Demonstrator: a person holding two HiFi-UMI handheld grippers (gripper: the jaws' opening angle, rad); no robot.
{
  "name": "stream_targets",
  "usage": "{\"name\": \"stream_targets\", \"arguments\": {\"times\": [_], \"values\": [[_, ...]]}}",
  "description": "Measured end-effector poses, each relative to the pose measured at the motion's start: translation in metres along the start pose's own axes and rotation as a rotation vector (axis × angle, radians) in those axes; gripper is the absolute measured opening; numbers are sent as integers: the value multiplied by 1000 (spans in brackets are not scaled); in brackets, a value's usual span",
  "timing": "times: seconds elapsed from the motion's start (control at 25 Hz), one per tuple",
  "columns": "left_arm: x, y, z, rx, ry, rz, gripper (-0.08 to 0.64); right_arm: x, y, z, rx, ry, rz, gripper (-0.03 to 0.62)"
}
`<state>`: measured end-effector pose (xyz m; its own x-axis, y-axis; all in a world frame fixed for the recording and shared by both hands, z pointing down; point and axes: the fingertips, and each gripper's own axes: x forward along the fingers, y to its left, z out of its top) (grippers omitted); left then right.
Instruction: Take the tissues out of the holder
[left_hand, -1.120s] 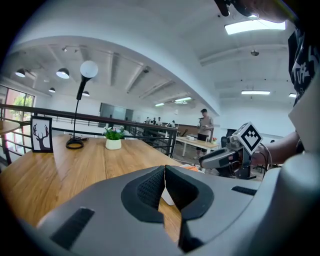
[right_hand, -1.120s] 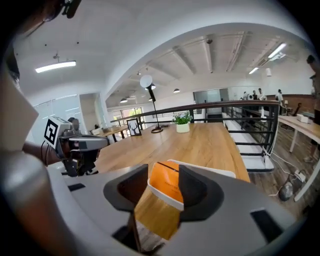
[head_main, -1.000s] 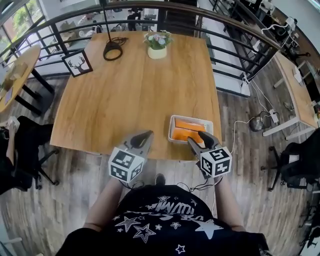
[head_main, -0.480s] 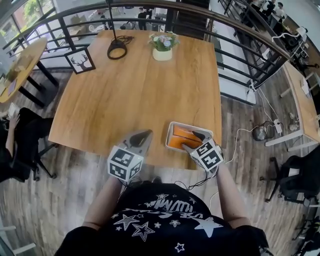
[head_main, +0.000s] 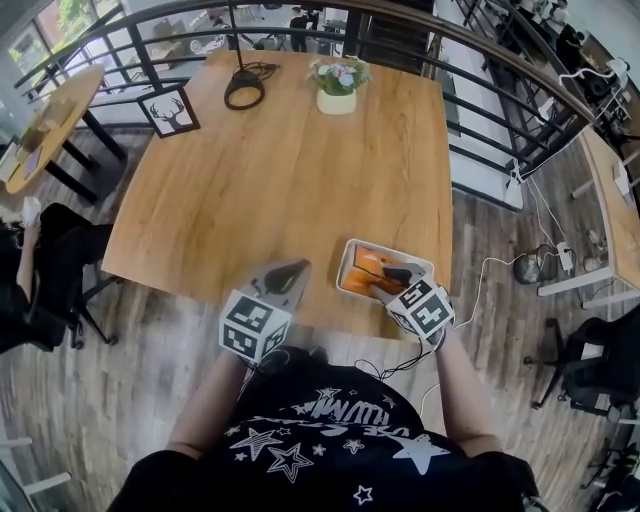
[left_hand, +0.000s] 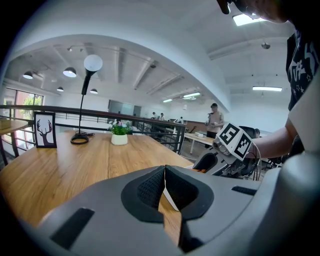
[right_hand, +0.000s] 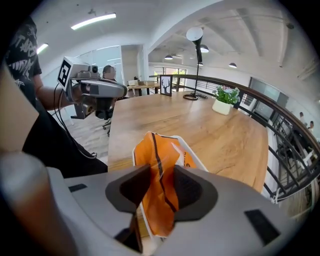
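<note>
An orange tissue pack (head_main: 364, 270) lies in a white tray-like holder (head_main: 386, 246) at the wooden table's near right edge. My right gripper (head_main: 387, 279) reaches into the holder from the near side. In the right gripper view its jaws are closing, and the crumpled orange pack (right_hand: 158, 165) stands pinched between the pads, above the holder's rim (right_hand: 193, 153). My left gripper (head_main: 289, 271) hovers at the table's near edge, left of the holder. Its jaws (left_hand: 164, 187) are shut with nothing in them.
At the table's far end stand a potted plant (head_main: 337, 88), a deer picture frame (head_main: 167, 112) and a lamp base (head_main: 243, 90). A black railing (head_main: 480, 70) runs behind and to the right. A second table (head_main: 45, 125) is at the left.
My right gripper has moved forward into the holder, and its jaws have closed around the orange pack. The left gripper has stayed at the table's near edge.
</note>
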<state>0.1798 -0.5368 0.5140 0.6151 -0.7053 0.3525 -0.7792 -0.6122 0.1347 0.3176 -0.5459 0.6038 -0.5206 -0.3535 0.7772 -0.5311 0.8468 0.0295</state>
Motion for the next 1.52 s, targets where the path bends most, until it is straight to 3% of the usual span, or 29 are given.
{"name": "stream_targets", "arguments": {"times": [0.56,0.72,0.92,1.16,1.36,1.52], "values": [[-17,-4,5,39,0,-11,14,-24,3,13,-24,-75,-144,94],[-26,-1,3,39,1,-23,14,-41,5,24,21,-99,-194,92],[-45,6,4,50,-3,-51,14,-68,14,51,92,-228,-268,91],[-84,11,-10,64,21,-93,14,-95,40,82,146,-348,-377,89],[-121,13,-23,83,30,-145,14,-99,77,104,223,-427,-377,87],[-158,33,-34,73,30,-164,14,-87,116,126,220,-434,-384,86]]}}
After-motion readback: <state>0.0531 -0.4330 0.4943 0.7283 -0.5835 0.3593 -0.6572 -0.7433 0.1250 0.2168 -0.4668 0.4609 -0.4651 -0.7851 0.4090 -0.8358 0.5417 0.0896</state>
